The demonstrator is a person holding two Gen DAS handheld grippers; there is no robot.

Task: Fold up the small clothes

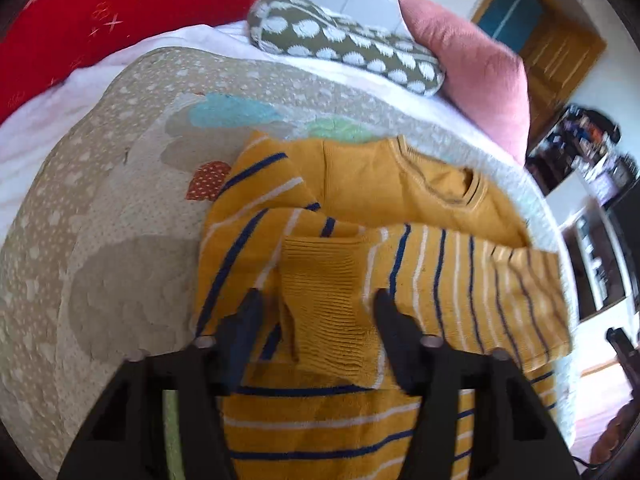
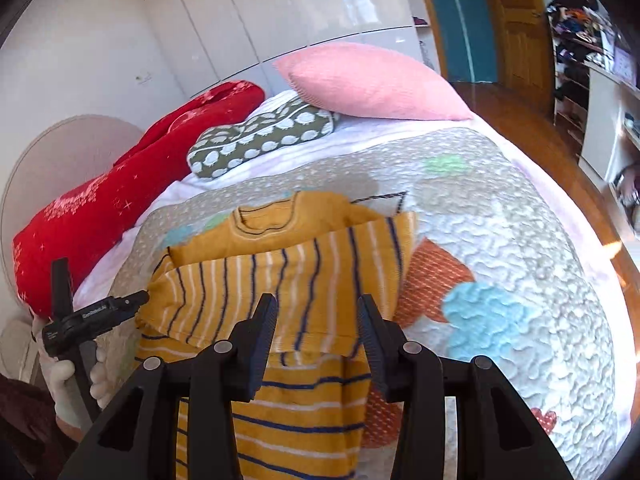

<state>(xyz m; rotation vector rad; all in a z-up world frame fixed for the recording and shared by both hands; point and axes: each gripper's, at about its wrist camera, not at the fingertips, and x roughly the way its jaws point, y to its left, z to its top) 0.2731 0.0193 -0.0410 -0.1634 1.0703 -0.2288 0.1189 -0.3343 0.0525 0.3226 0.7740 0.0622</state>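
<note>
A bed [image 2: 520, 240] with a quilted patterned cover fills the room's near side; white wardrobe doors [image 2: 240, 20] stand far; three pillows, red [image 2: 120, 200], spotted [image 2: 260, 136] and pink [image 2: 368, 84]; one striped yellow sweater [image 2: 304, 264] lies partly folded on the quilt; left gripper [image 1: 318, 300] straddles a sleeve cuff [image 1: 324, 312], unclenched; right gripper [image 2: 318, 312] released above the sweater.

The left gripper [image 1: 316, 304] is hovering over a yellow striped sweater [image 1: 400, 200] lying on a quilt [image 1: 120, 200], its jaws apart on either side of the ribbed cuff [image 1: 328, 300]. Pillows [image 1: 472, 68] are lying beyond.
</note>
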